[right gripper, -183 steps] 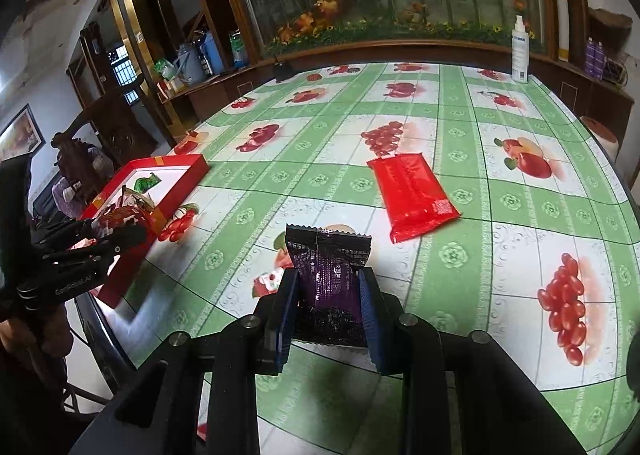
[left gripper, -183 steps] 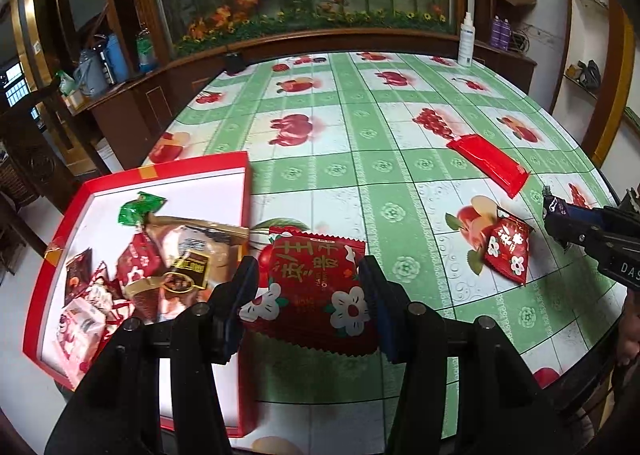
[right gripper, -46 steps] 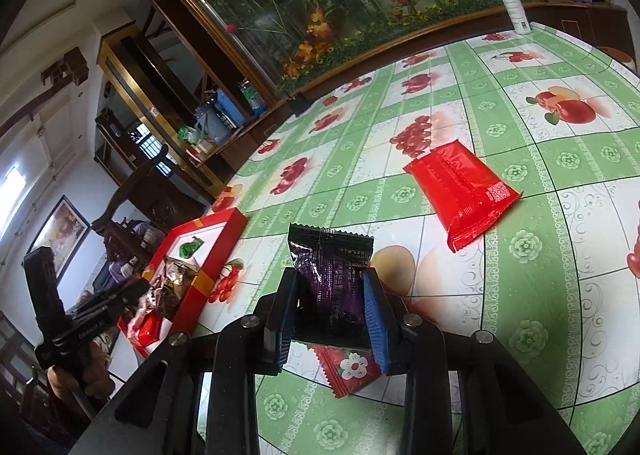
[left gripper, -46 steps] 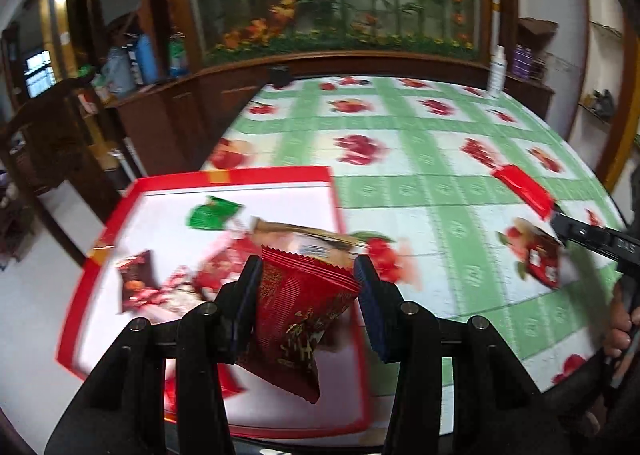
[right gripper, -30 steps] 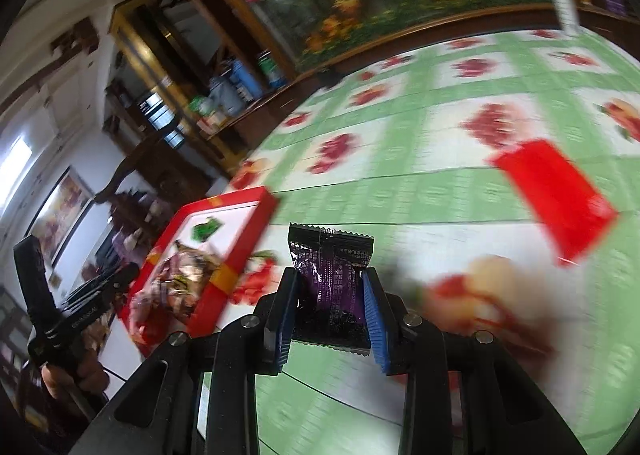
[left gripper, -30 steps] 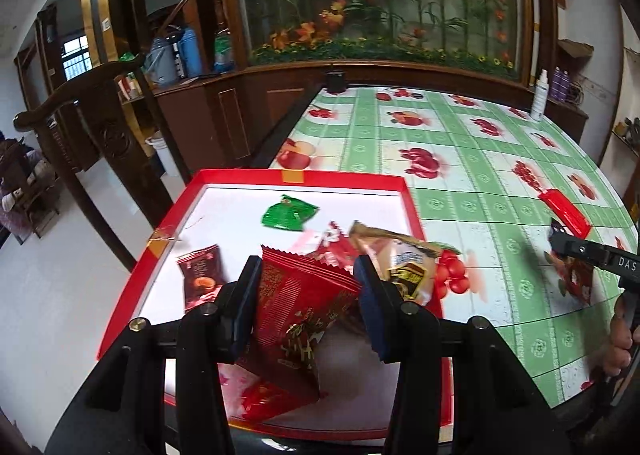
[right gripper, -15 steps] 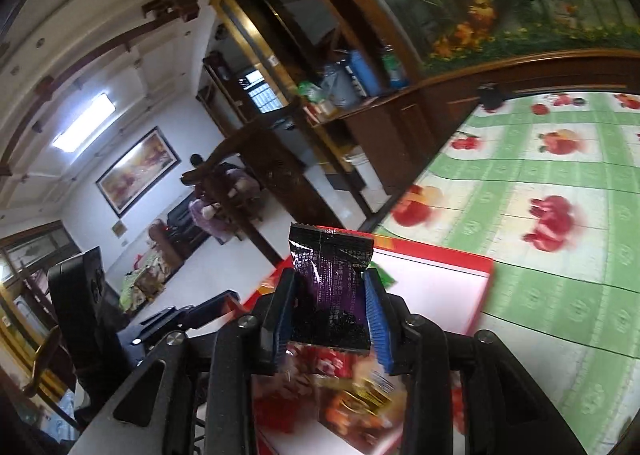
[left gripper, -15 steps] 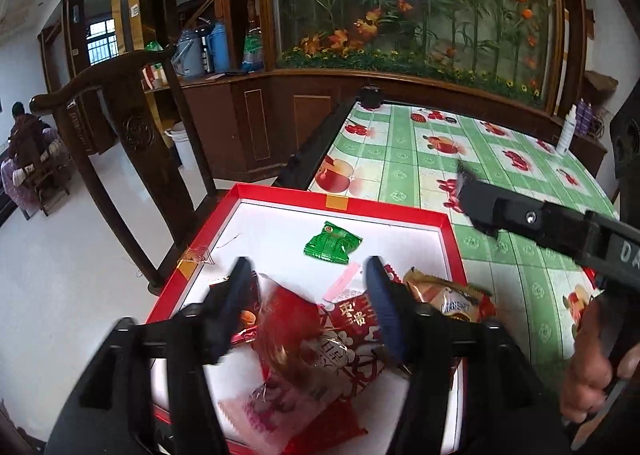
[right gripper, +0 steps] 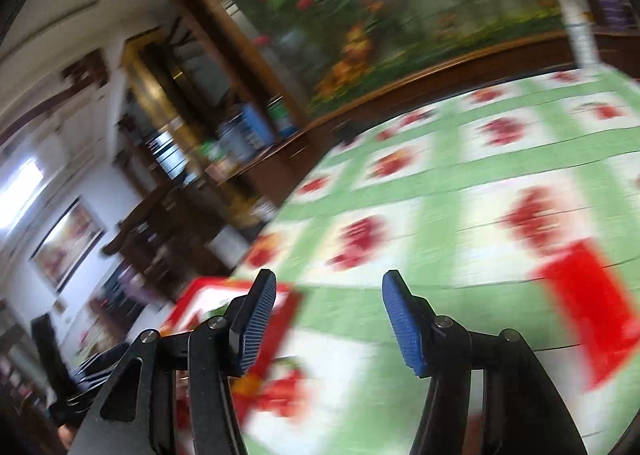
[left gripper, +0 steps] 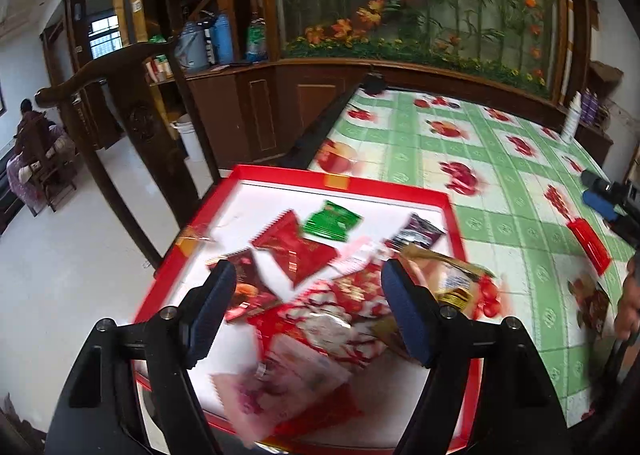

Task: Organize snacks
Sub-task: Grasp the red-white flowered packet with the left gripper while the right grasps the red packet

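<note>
Red and purple packets now lie in the red tray (left gripper: 400,190): our left gripper (left gripper: 308,311) and right gripper (right gripper: 326,321) have both let go, empty; the red packet (right gripper: 588,307) beyond the tray remains.

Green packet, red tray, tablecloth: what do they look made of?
Green packet: glossy plastic or foil film, judging by its sheen and crimped edges. Red tray: probably coated cardboard, with thin straight walls, a white floor and a tape-like patch on the rim. Tablecloth: likely wipeable vinyl, smooth with a printed fruit pattern, though blur leaves it open.
</note>
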